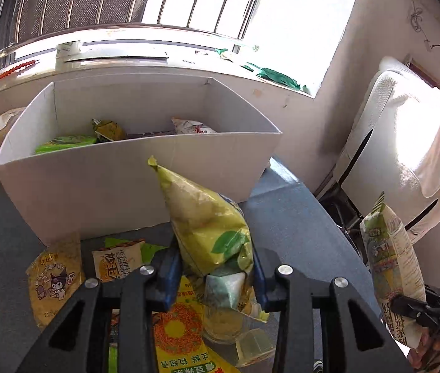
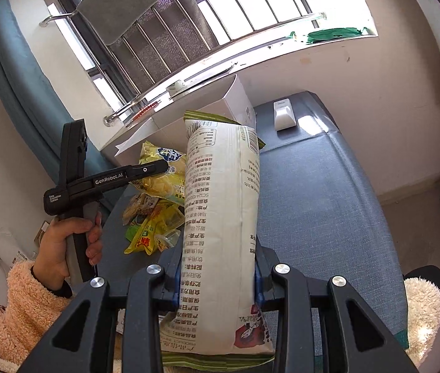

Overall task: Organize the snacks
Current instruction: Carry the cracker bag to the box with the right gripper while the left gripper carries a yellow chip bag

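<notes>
The left gripper (image 1: 216,276) has its blue-padded jaws pinched on the lower end of a puffy yellow-green plastic snack bag (image 1: 207,223), which stands tilted with its crimped tip pointing up toward the near wall of a white cardboard box (image 1: 95,192). The box sits on a blue-grey cushioned surface (image 1: 297,227) below a barred window, and inside it lie a green packet (image 1: 64,143), a dark yellow packet (image 1: 109,129) and a white-and-red packet (image 1: 193,127). Loose snacks lie on the surface just near of the box: a yellow sachet with a cartoon figure (image 1: 55,279) at the left, an orange-lettered sachet (image 1: 117,261) beside it, and a yellow packet with an orange ring print (image 1: 179,332) under the gripper. The right gripper (image 2: 216,276) clamps a tall white printed paper-look snack bag with green striped ends (image 2: 220,217), held upright. A hand (image 2: 67,242) in a fluffy peach sleeve (image 2: 11,310) grasps the left gripper's handle.
</notes>
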Available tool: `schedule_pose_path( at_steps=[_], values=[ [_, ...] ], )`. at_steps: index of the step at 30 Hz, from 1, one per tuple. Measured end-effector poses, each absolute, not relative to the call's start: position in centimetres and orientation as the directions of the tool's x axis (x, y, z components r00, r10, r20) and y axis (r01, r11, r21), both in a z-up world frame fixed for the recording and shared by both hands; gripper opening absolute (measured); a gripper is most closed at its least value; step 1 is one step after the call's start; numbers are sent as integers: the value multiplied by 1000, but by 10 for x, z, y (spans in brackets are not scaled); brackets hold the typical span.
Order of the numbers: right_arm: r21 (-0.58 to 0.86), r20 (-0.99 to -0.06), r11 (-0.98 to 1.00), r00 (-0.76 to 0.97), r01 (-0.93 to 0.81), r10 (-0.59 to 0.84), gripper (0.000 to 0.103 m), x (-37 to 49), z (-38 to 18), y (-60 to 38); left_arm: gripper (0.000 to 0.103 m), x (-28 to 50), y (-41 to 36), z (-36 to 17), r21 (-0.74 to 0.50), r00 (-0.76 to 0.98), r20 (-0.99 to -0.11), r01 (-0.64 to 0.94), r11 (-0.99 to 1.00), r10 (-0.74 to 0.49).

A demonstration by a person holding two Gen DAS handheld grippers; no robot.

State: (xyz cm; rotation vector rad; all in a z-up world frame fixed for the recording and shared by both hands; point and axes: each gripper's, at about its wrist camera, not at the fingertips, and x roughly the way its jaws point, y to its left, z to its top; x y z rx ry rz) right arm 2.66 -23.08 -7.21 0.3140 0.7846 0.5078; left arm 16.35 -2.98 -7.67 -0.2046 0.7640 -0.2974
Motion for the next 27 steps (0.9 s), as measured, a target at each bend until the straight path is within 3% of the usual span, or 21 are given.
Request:
schedule_pose_path(
  at_steps=[6,14,19,27],
  values=[
    [431,-579,830,598,-353,554,36,34,-63,-214,42,114,5,-24,-261,812,-497,195,945,-305],
    [360,-549,824,615,-437,566,36,83,-15,-171,41,115,60,20,-257,888,-395,139,956,-236],
    [317,-543,837,638,-447,546,36,154,20,-134,42,166,78,31,-247,891,-401,121,961,-215],
    [265,-637,893,629,-365,446,36,271,22,-71,42,250,86,28,-190,852,-496,86,978,-171]
  ],
)
